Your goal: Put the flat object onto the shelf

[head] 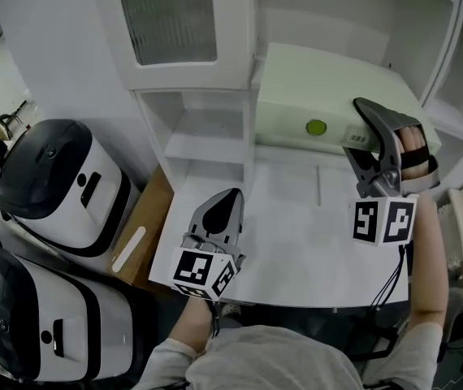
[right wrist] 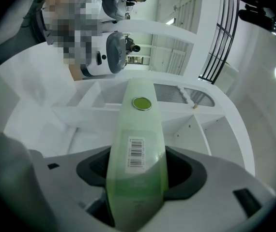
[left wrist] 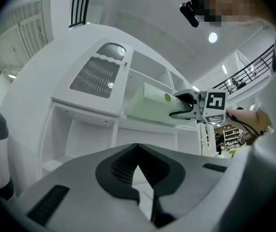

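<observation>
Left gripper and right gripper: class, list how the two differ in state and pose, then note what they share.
The right gripper is shut on the pale green flat box; the left gripper is shut on nothing. The right gripper reaches farther forward, near the shelf unit; the left gripper hangs back over the white tabletop. Both carry a marker cube.

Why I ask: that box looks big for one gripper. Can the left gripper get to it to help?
Probably yes. The left gripper hangs empty, jaws together, over the white counter, and nothing stands between it and the pale green box in the right gripper.
</observation>
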`<action>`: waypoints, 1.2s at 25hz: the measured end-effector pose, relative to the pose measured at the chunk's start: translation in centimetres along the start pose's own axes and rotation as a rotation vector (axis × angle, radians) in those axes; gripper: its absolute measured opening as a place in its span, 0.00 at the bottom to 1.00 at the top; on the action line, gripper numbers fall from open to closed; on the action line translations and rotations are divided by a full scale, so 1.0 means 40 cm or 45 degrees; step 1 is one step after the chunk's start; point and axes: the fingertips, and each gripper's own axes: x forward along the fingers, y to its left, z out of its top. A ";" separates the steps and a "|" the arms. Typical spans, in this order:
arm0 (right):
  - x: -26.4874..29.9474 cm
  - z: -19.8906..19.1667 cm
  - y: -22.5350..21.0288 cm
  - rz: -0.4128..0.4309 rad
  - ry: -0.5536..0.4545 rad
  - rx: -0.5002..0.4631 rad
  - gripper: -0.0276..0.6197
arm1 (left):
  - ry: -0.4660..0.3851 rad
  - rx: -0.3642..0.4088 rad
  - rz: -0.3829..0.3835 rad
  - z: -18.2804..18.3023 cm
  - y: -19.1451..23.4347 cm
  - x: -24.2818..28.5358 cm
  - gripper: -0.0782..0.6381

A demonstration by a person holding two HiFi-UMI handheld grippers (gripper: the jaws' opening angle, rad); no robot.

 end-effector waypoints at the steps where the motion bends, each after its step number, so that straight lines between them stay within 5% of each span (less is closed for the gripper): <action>1: 0.012 -0.003 0.000 0.004 0.001 0.002 0.50 | -0.001 -0.002 0.003 -0.002 0.008 0.003 0.13; 30: 0.249 -0.101 0.027 0.111 0.045 0.010 0.51 | 0.030 -0.040 0.031 -0.045 0.145 0.126 0.13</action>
